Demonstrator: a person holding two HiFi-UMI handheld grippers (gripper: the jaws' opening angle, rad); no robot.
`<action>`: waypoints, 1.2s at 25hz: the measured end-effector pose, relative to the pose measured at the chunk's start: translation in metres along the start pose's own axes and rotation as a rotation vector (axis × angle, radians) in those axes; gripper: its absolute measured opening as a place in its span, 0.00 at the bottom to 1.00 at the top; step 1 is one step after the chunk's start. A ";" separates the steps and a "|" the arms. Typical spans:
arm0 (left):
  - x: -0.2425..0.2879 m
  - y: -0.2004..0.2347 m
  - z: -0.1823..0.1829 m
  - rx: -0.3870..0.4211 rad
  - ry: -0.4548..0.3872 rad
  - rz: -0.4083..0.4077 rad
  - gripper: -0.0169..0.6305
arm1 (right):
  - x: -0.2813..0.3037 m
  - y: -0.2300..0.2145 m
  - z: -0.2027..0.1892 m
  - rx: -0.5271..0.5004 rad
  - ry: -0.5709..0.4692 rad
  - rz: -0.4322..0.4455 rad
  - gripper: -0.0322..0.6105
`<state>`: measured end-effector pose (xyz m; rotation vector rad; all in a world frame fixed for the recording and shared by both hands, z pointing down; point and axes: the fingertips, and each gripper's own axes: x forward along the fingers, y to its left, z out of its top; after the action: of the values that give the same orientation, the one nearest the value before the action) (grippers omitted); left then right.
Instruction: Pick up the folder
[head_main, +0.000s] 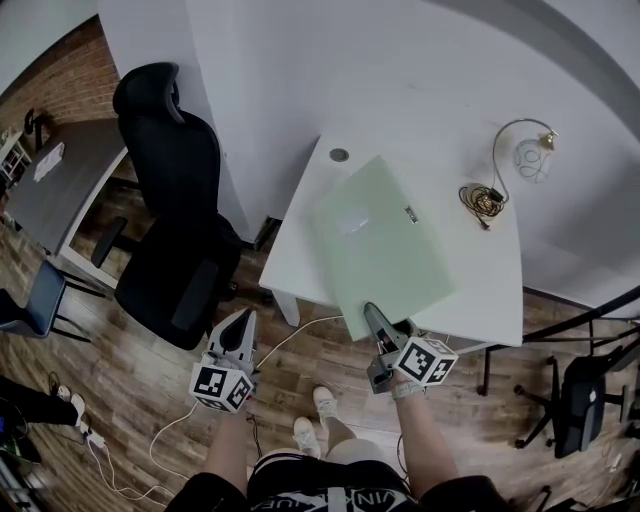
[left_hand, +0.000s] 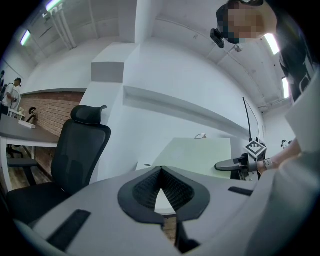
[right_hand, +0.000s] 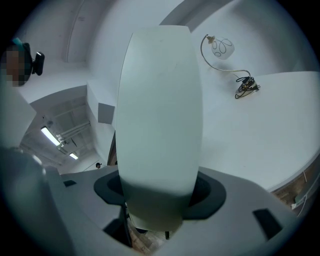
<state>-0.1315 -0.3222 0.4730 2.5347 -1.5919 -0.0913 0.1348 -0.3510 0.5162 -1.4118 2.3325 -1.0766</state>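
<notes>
We are holding the pale green folder (head_main: 375, 240) by its near edge, at the folder's 6 o'clock, where the right gripper (head_main: 378, 322) is clamping it with its fingers standing wide on either face. The folder is lying over the middle of the white worktop (head_main: 480, 290), its near corner jutting past the front edge, and it seems to be tilting up off the surface. The left gripper (head_main: 243, 325) is hanging off the worktop at the folder's 8 o'clock, beside the black chair (head_main: 175, 200), with its fingers together on nothing. We are judging the folder to be light but broad and fairly stiff, with a smooth cover that may be slippery, so a single grip at one edge is likely to let it sag or swing. A hold deep on the edge, near its middle, looks the safest. The lamp (head_main: 530, 158) and the coiled cable (head_main: 485, 200) are sitting at 2 o'clock, well apart from the folder.
</notes>
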 end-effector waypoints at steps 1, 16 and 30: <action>0.000 0.000 0.001 0.001 -0.001 0.001 0.05 | -0.001 0.000 0.002 -0.014 -0.002 -0.005 0.51; -0.003 0.005 0.020 0.006 -0.017 0.014 0.05 | -0.015 0.009 0.031 -0.152 -0.056 -0.055 0.51; -0.006 0.007 0.034 0.011 -0.023 0.019 0.05 | -0.029 0.018 0.049 -0.220 -0.105 -0.074 0.51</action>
<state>-0.1443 -0.3224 0.4407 2.5353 -1.6288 -0.1103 0.1630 -0.3451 0.4644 -1.6002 2.3990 -0.7600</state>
